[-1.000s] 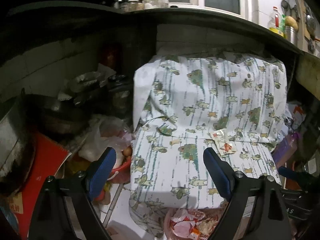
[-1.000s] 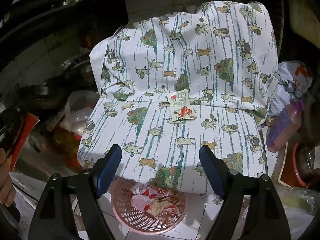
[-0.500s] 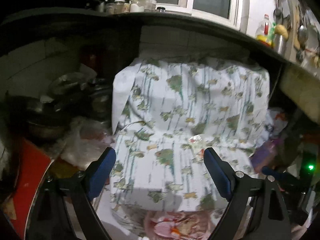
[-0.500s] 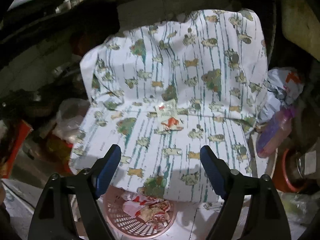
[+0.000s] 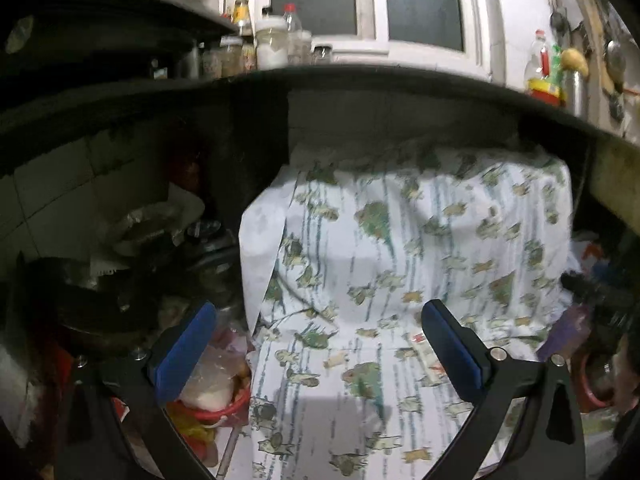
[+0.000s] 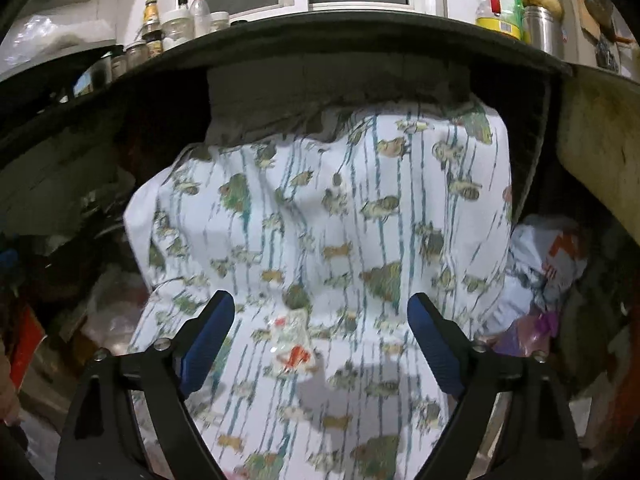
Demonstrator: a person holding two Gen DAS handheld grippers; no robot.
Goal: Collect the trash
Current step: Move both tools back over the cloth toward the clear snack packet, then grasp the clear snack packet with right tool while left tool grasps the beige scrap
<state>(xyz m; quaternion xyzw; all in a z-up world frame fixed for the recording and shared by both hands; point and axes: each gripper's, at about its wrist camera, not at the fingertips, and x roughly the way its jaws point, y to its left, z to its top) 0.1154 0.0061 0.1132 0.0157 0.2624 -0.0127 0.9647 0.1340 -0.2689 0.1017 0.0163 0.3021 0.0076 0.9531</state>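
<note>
1. Right wrist view: wrapper [image 6: 294, 346] lies flat on the cloth [image 6: 360, 216], between the fingers of the right gripper [image 6: 320, 340], toward its 6 o'clock.
2. Risk: pinching cloth along with the thin wrapper.
3. Both grippers' jaws have just been opening, empty; the left gripper [image 5: 320, 348] has the wrapper [image 5: 420, 350] at 3 o'clock.

both the left gripper [image 5: 318, 346] and the right gripper [image 6: 320, 338] have black arms, blue pads and silver screws.
</note>
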